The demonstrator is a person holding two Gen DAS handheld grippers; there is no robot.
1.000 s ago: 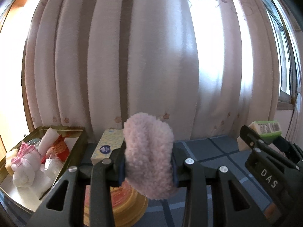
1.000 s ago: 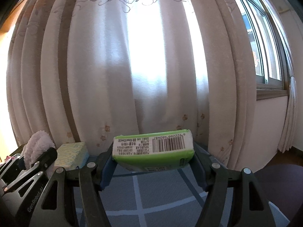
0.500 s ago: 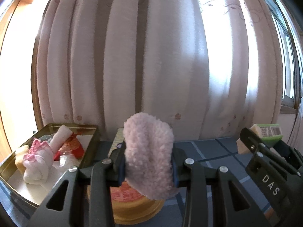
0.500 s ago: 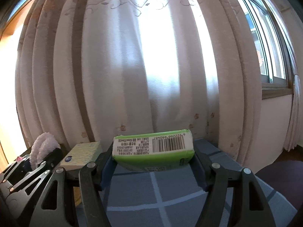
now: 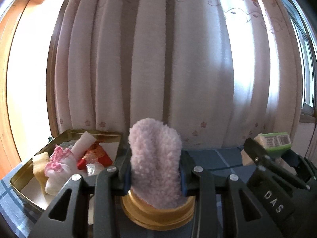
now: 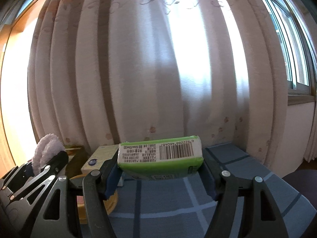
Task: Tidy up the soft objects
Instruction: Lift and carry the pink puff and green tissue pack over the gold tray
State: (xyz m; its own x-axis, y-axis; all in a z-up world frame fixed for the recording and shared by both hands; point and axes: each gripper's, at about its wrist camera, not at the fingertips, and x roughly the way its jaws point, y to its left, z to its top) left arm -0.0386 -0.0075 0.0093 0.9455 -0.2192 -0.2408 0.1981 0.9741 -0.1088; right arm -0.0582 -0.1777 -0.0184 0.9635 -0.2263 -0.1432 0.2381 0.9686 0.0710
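My left gripper (image 5: 155, 175) is shut on a fluffy pink sock (image 5: 155, 158), held upright above a round gold tin (image 5: 158, 212). The sock also shows at the left of the right wrist view (image 6: 46, 151). My right gripper (image 6: 159, 175) is shut on a green tissue pack (image 6: 160, 154) with a barcode, held above the blue checked tablecloth (image 6: 178, 202). The pack and right gripper show at the right of the left wrist view (image 5: 275, 141). A rectangular gold tin (image 5: 23, 190) at the left holds rolled socks and small cloths.
A pale yellow tissue box (image 6: 99, 156) lies behind the right gripper's left finger, next to the round gold tin (image 6: 111, 202). Pink curtains (image 5: 158, 69) hang close behind the table. A window (image 6: 293, 59) is at the right.
Both grippers have moved left and tilted upward, keeping their loads. The rectangular tin sits nearer the centre of the left wrist view, and the round gold tin is fully below the sock.
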